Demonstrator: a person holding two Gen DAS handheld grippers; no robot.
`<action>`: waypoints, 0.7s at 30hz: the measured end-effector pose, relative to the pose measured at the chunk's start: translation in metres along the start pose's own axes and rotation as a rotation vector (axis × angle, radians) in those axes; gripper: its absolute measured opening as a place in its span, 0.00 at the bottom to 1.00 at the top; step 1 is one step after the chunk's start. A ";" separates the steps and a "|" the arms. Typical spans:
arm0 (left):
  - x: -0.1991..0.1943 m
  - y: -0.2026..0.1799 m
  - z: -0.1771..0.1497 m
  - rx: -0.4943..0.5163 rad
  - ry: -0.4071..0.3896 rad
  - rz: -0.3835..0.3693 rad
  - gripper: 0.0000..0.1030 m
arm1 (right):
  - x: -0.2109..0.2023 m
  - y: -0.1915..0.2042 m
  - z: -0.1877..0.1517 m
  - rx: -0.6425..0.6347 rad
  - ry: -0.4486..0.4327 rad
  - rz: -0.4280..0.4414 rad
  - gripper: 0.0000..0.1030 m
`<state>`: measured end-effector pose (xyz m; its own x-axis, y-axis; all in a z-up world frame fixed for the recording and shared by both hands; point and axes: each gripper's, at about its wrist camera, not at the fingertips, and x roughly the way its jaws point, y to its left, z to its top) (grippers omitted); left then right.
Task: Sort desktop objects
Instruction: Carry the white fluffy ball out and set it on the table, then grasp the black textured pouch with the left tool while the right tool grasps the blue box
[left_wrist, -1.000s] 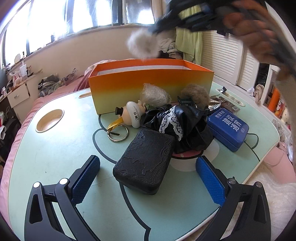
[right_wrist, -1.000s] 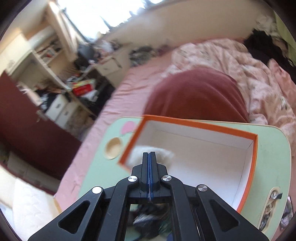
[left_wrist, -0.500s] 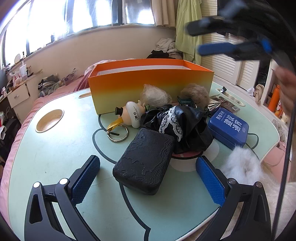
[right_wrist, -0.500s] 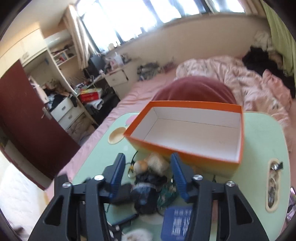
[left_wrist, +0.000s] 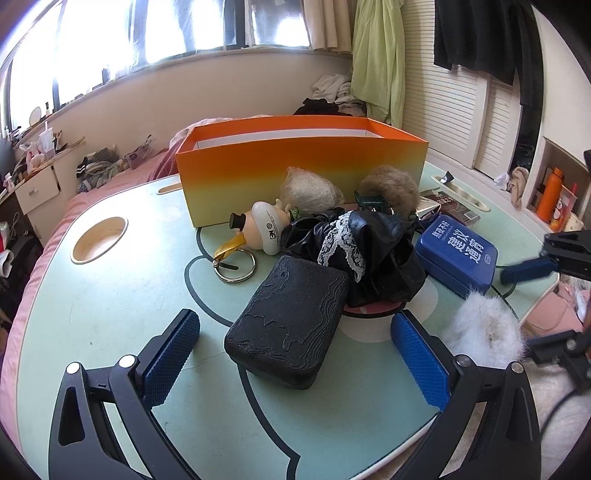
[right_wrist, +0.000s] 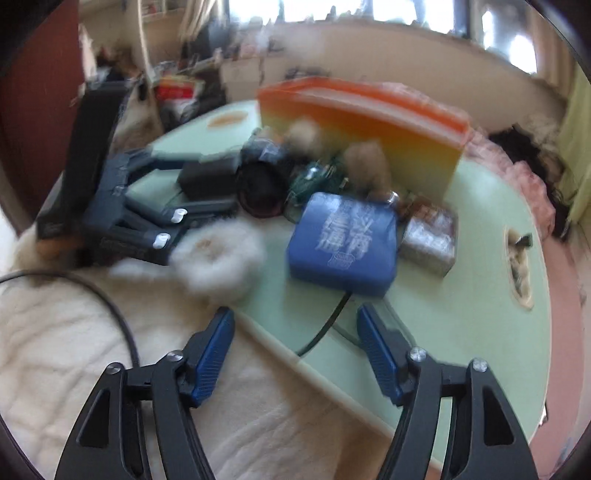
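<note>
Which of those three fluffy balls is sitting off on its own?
The white pom-pom at the table's near edge. The pale grey one and the brown one sit by the orange box.

Blurred view. Right gripper (right_wrist: 295, 350) jaws apart, just been opening, nothing between them, over the tabletop (right_wrist: 461, 295) edge. White fluffy ball (right_wrist: 218, 254) lies at that edge, beside the left gripper (right_wrist: 162, 225). Blue tin (right_wrist: 343, 243) sits ahead, orange box (right_wrist: 369, 122) behind the clutter. White blanket (right_wrist: 74, 350) lower left.
</note>
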<state>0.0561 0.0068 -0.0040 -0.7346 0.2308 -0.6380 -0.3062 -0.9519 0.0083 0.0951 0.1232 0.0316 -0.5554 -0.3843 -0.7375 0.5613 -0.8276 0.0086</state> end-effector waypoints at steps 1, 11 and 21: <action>0.000 -0.001 0.000 0.000 0.001 0.000 1.00 | 0.004 -0.003 0.000 0.023 -0.020 -0.014 0.77; 0.001 -0.002 -0.001 0.001 -0.001 0.001 1.00 | 0.027 -0.009 0.004 0.115 -0.173 -0.137 0.98; 0.000 -0.004 -0.001 0.004 -0.001 0.000 1.00 | 0.026 -0.013 0.003 0.139 -0.192 -0.161 1.00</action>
<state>0.0574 0.0107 -0.0046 -0.7354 0.2309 -0.6370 -0.3086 -0.9511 0.0115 0.0715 0.1225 0.0145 -0.7442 -0.3031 -0.5952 0.3745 -0.9272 0.0039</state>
